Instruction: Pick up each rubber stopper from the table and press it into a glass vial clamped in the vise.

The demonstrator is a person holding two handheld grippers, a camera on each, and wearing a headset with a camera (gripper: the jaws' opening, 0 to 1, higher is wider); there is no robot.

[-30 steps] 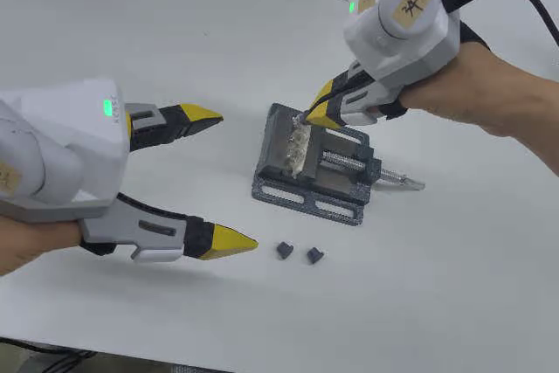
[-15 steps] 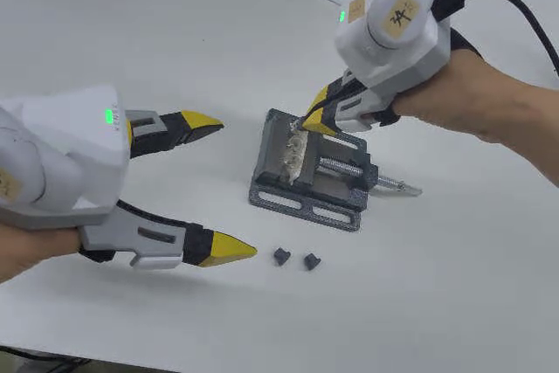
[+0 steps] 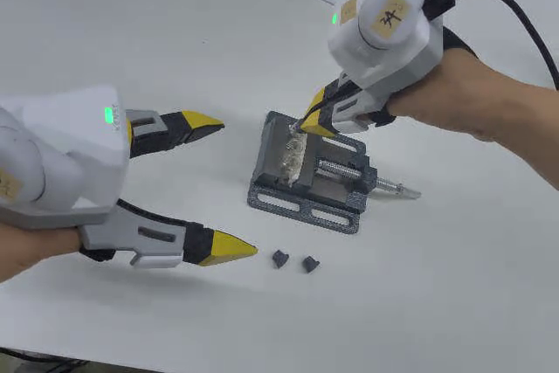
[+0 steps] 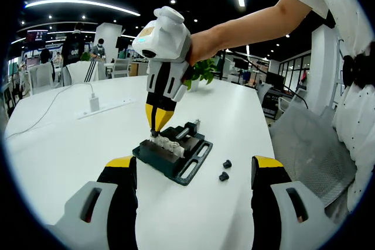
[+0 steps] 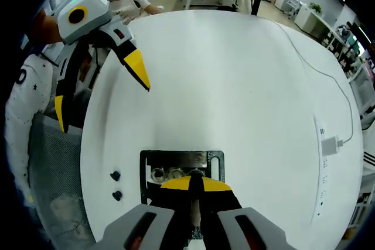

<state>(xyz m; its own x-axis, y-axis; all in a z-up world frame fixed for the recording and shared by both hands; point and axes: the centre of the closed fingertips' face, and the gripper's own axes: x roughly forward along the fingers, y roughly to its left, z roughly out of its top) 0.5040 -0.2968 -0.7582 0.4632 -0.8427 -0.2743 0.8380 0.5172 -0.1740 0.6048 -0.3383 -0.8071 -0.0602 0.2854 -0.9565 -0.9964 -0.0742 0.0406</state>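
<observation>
White table [image 3: 175, 41]; right tool [image 3: 300, 128] tips partly cover vials [image 3: 291, 159]

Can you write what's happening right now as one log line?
right claw: shut on stopper, over vials in vise | left claw: open, beside vise | table: two loose stoppers

The white tabletop [image 3: 175, 24] looks smooth and matt. On it the dark grey metal vise [image 3: 301, 207] has a rough, dull cast finish, while its bare steel screw [image 3: 393, 186] shines. The clear glass vials [image 3: 293, 156] are glossy. Two small dark rubber stoppers [image 3: 280, 258] look matt. The left tool [image 3: 236, 185] and the right tool [image 3: 306, 126] have smooth white plastic shells with matt yellow tips.
</observation>
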